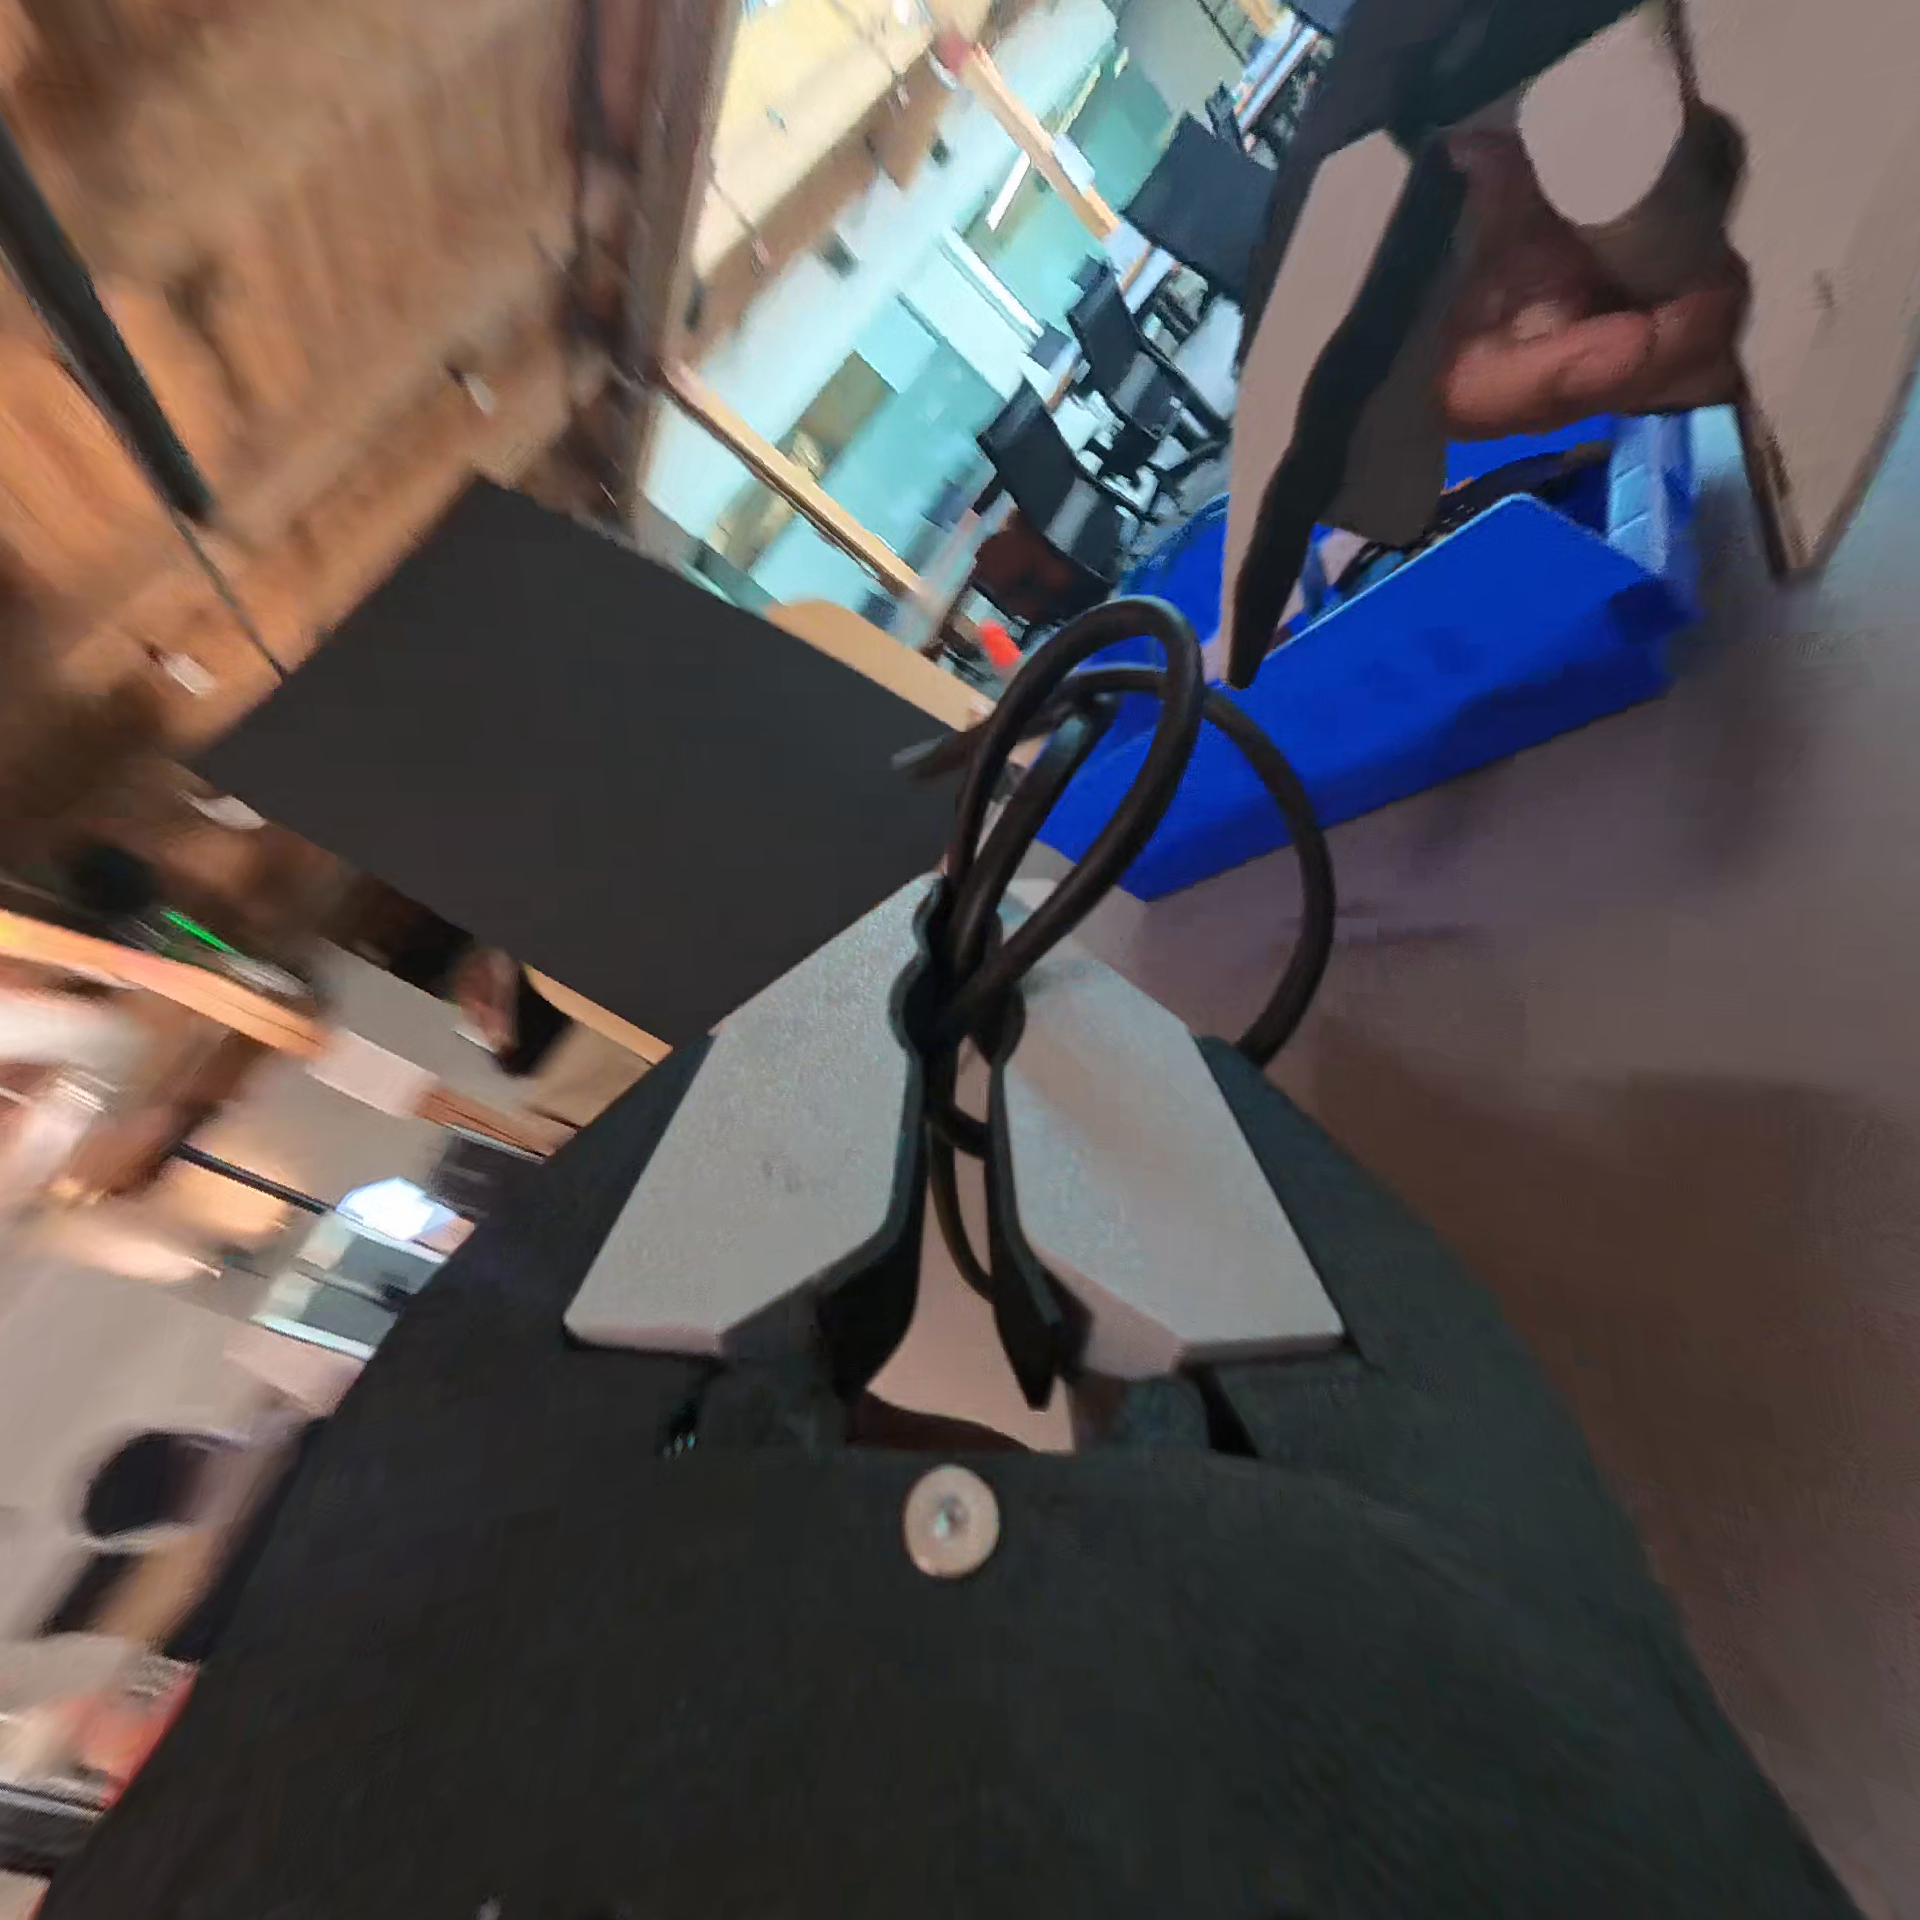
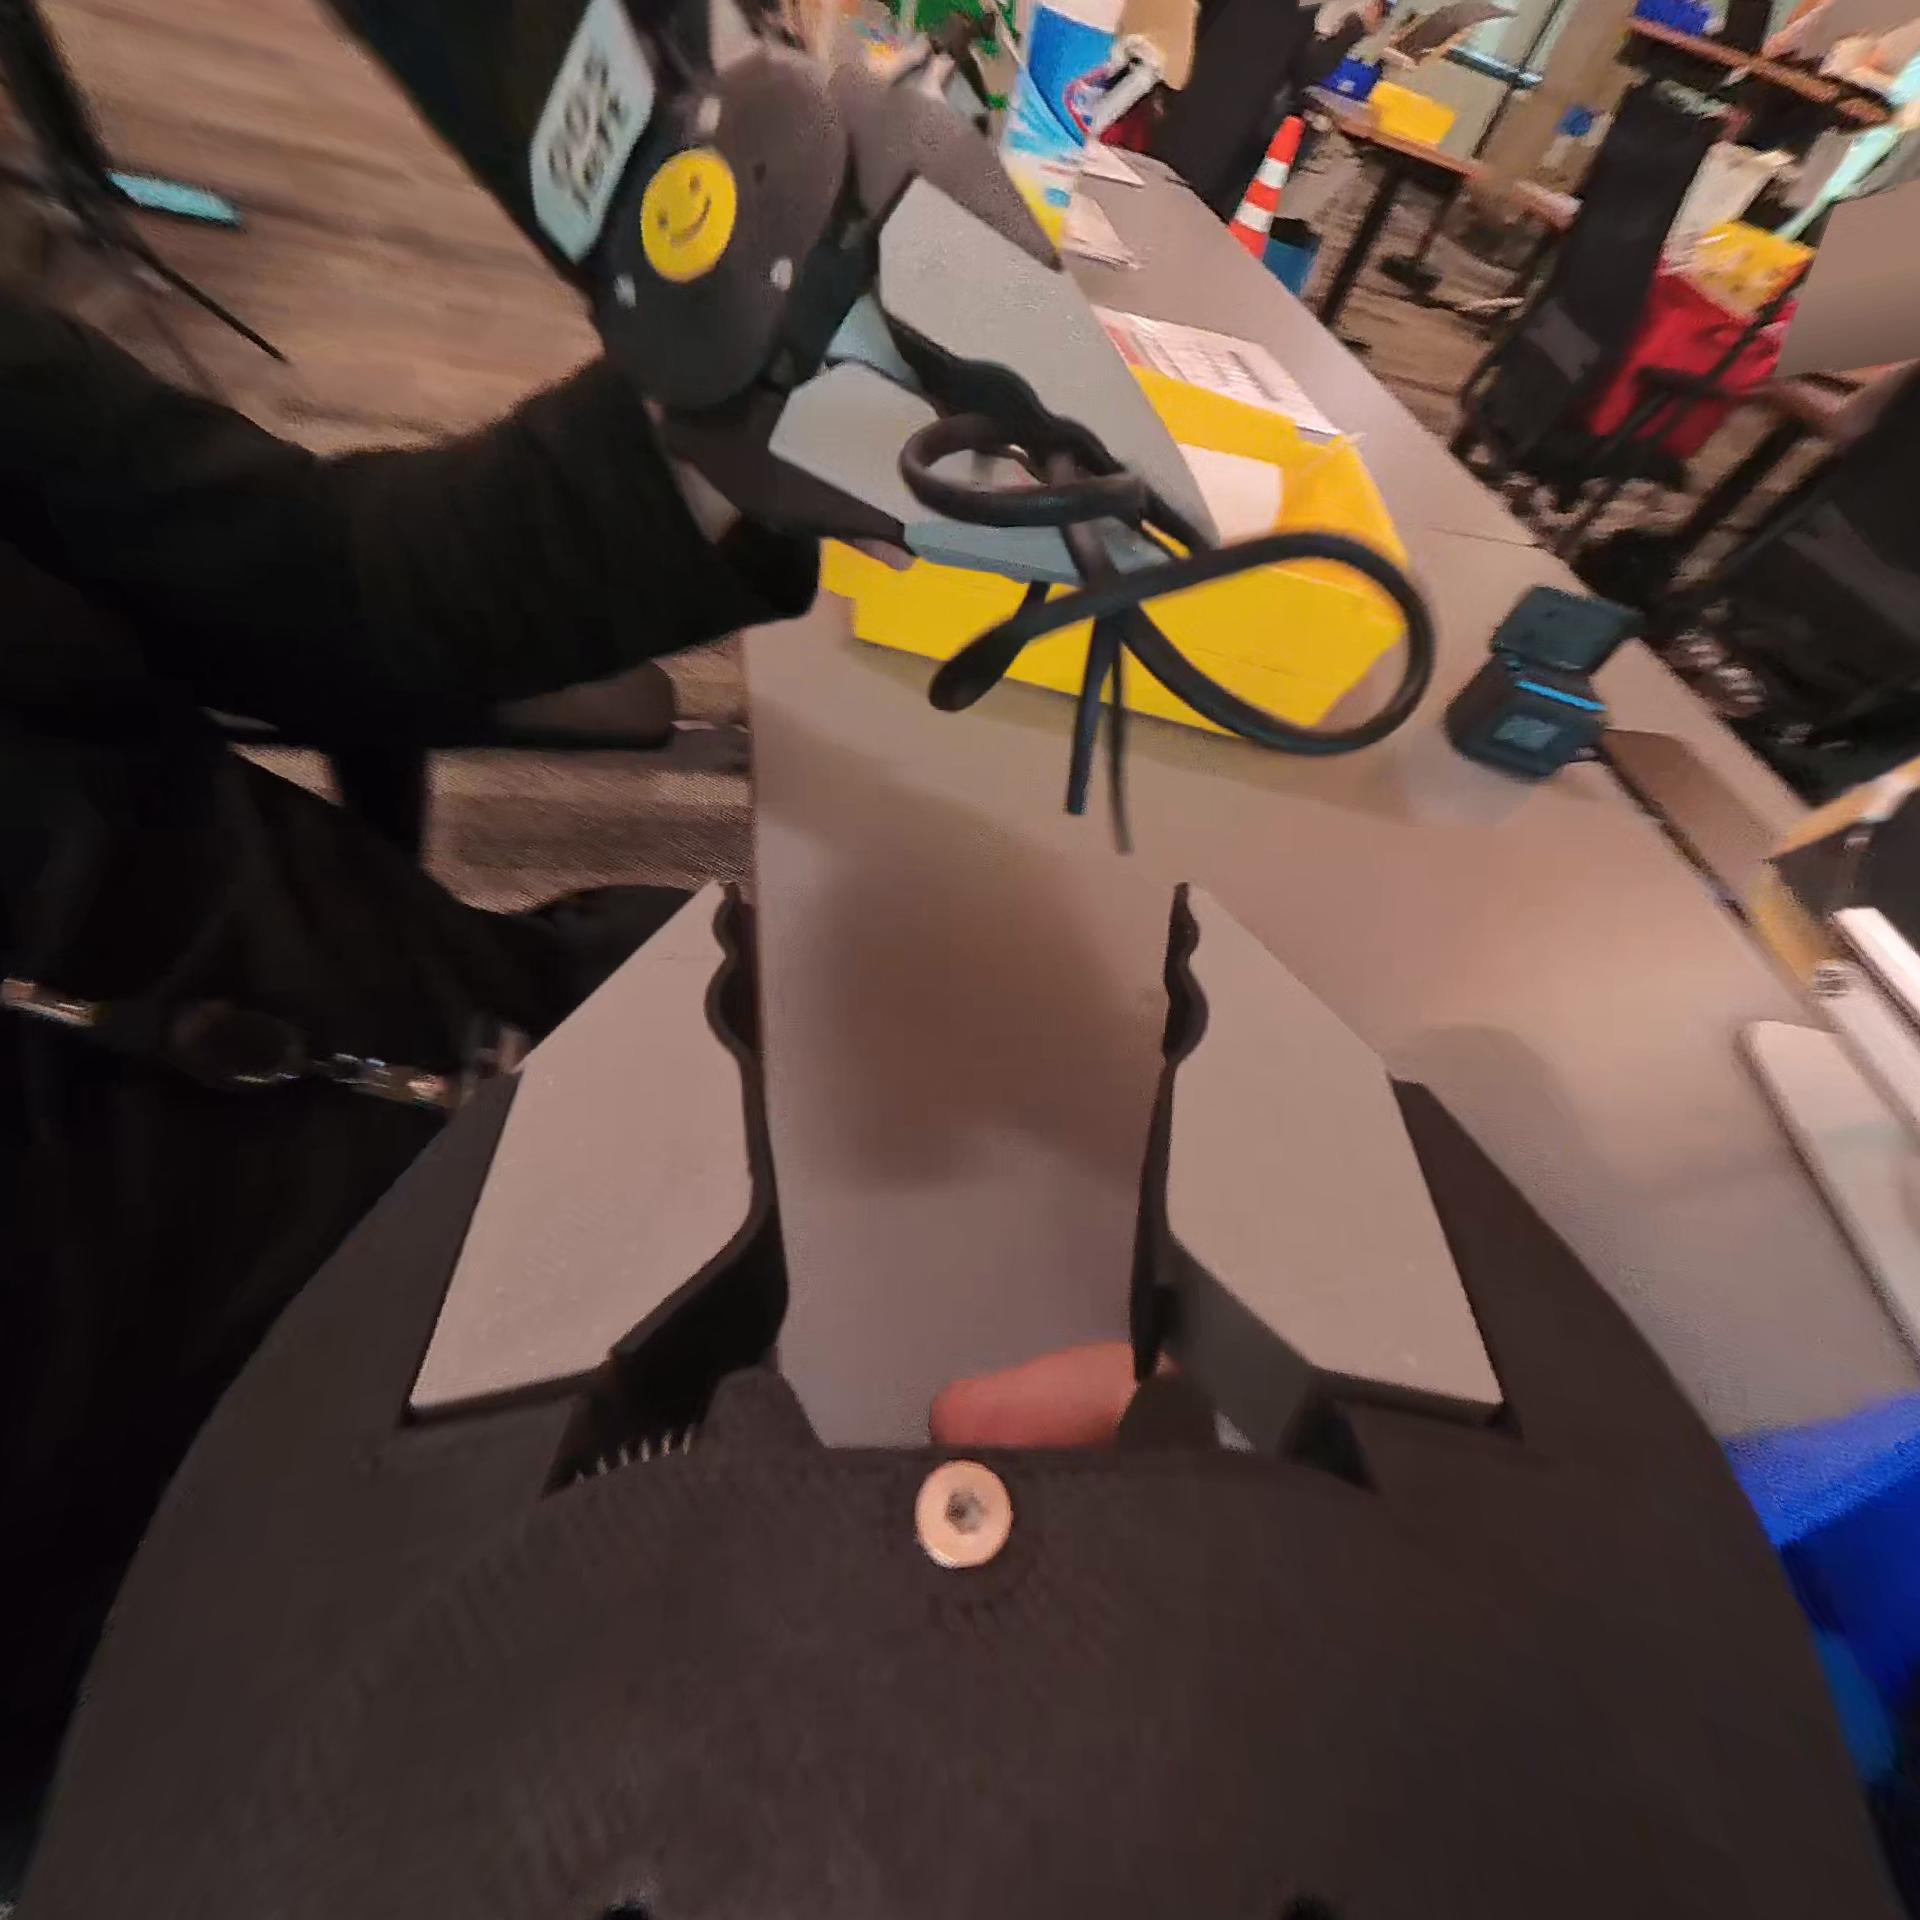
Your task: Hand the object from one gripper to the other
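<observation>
Above the grey desk (image 2: 935,790) the left tool (image 1: 961,997) clamps a black cord (image 2: 1195,623); the right tool (image 2: 961,935), jaws apart, should close on its free loop.

bright indoor light — blurred, warped edges

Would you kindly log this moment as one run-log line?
stage: pre-handover | left gripper: shut on black cable | right gripper: open, empty, apart from cable | below: grey table

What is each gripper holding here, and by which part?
The left gripper is shut on the black looped cable, pinched where its strands bunch together; loops and loose ends hang free. The right gripper is open and holds nothing.
</observation>
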Motion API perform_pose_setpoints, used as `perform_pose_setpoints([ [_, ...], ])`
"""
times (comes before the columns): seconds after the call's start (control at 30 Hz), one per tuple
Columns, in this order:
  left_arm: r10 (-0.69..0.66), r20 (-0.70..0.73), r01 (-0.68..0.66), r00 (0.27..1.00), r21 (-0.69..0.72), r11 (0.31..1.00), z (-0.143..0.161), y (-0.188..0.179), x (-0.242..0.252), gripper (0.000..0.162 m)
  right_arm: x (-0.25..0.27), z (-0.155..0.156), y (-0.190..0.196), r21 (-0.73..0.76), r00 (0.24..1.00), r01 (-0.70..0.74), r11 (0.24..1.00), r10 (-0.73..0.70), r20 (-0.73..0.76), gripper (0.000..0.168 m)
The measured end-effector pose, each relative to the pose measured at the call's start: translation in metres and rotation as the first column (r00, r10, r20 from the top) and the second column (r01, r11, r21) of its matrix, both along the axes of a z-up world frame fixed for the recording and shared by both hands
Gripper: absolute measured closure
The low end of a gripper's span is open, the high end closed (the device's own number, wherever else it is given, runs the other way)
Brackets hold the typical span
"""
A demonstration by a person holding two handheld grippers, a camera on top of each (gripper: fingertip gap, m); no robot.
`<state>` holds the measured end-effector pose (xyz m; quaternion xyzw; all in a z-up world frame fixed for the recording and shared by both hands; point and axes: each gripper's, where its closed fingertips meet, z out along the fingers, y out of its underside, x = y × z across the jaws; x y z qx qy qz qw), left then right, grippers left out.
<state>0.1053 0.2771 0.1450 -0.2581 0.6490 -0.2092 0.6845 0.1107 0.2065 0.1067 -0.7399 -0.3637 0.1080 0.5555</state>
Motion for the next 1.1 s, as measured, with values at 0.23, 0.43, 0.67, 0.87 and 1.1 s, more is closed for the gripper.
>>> perform_pose_setpoints([
  [0.23, 0.051, 0.206, -0.175, 0.977, 0.643, 0.746, 0.003, -0.008, -0.004, 0.162, -0.007, 0.021, 0.012, -0.192, 0.896, -0.094, 0.977, -0.001, -0.444, 0.066],
  [0.43, 0.03, 0.198, -0.169, 0.98, 0.735, 0.656, -0.012, -0.021, 0.01, 0.161, -0.03, -0.015, 0.033, -0.406, 0.867, -0.188, 0.894, -0.043, -0.497, 0.064],
  [0.67, 0.047, 0.197, -0.183, 0.979, 0.763, 0.621, -0.02, -0.022, 0.016, 0.161, -0.059, -0.034, 0.029, -0.454, 0.868, -0.343, 0.822, 0.093, -0.488, 0.166],
  [0.87, 0.066, 0.073, -0.094, 0.995, 0.508, 0.856, -0.021, 0.002, 0.005, 0.127, -0.016, -0.02, 0.044, -0.373, 0.934, -0.07, 0.925, -0.071, -0.351, 0.167],
  [1.1, -0.147, -0.073, 0.137, 0.986, -0.129, 0.982, -0.01, -0.002, -0.021, 0.09, 0.032, 0.026, 0.049, -0.101, 0.932, 0.19, 0.977, -0.211, -0.294, 0.167],
])
